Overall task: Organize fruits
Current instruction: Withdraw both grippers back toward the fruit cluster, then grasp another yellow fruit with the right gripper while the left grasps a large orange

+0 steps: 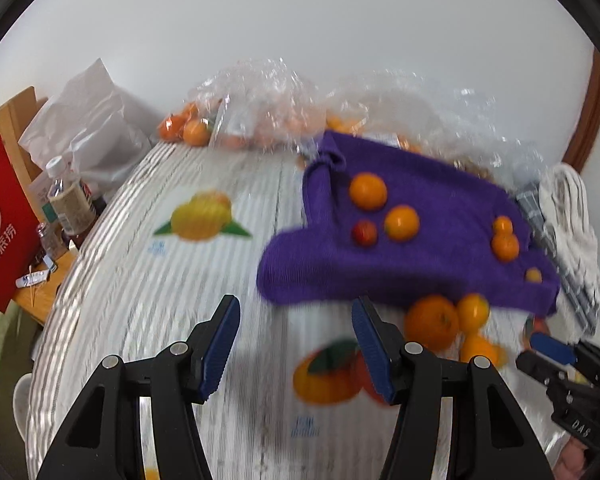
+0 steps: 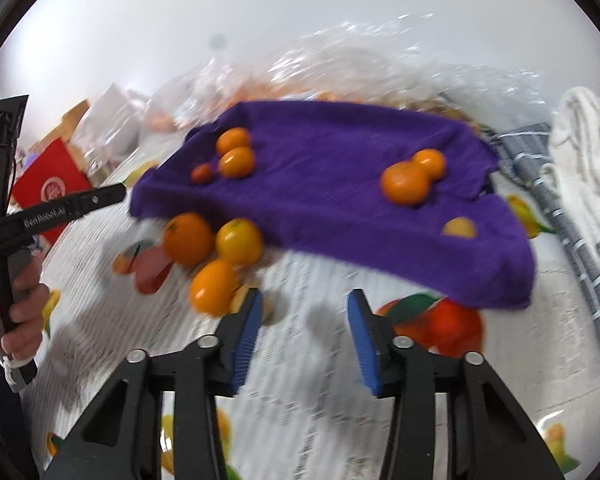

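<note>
A purple cloth lies on the table with several oranges on it: a pair with a small red fruit at its left, and another pair at its right. Three oranges sit on the tablecloth by the cloth's near edge. My left gripper is open and empty above the tablecloth, left of those oranges. My right gripper is open and empty, just right of the nearest orange.
Clear plastic bags with oranges stand behind the cloth. White and grey checked towels lie at the right. A red bag, bottles and a white bag stand at the left.
</note>
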`<state>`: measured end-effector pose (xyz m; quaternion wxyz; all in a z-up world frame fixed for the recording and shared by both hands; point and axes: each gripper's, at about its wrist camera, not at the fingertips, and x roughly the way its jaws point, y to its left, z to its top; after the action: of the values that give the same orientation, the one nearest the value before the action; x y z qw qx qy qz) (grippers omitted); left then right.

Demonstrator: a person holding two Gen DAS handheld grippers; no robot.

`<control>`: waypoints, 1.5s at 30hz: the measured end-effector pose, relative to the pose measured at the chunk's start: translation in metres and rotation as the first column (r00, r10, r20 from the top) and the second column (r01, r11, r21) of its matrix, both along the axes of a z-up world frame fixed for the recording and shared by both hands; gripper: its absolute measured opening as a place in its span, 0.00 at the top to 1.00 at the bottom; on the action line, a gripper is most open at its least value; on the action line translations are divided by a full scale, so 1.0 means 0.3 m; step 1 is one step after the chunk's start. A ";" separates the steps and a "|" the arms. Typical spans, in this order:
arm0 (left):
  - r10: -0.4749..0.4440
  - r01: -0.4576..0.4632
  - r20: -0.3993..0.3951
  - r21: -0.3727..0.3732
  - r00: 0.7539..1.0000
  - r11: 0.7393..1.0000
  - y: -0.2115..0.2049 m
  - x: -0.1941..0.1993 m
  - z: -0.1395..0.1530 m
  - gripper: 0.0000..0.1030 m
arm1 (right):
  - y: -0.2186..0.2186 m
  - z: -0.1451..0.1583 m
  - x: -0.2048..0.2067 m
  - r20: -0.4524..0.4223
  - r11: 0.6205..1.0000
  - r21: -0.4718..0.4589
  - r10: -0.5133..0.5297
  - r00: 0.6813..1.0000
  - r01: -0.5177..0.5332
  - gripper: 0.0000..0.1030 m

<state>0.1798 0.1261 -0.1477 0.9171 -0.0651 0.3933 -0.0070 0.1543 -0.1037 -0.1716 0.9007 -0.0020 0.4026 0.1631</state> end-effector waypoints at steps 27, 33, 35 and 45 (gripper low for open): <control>-0.013 0.016 -0.055 0.045 0.998 0.999 -0.014 -0.036 -0.109 0.46 | 0.130 -0.066 0.093 -0.022 0.992 -0.097 0.076 0.997 -0.078 0.74; -0.041 0.043 -0.037 0.031 0.998 0.999 -0.020 -0.050 -0.098 0.46 | 0.060 -0.039 0.039 0.019 0.994 -0.103 0.043 0.999 -0.041 0.75; -0.070 0.070 -0.016 0.025 0.997 0.997 -0.044 -0.064 -0.080 0.47 | 0.002 -0.026 0.020 0.035 0.995 -0.104 0.012 0.999 -0.008 0.74; -0.189 0.188 -0.021 -0.034 0.982 0.982 -0.238 0.030 -0.020 0.46 | -0.243 -0.037 0.012 0.027 0.988 -0.026 -0.153 0.988 0.154 0.74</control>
<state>0.1887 0.0547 -0.1536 0.9063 -0.0422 0.4086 -0.0994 0.1580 -0.1764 -0.1829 0.9155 0.0144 0.3924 0.0874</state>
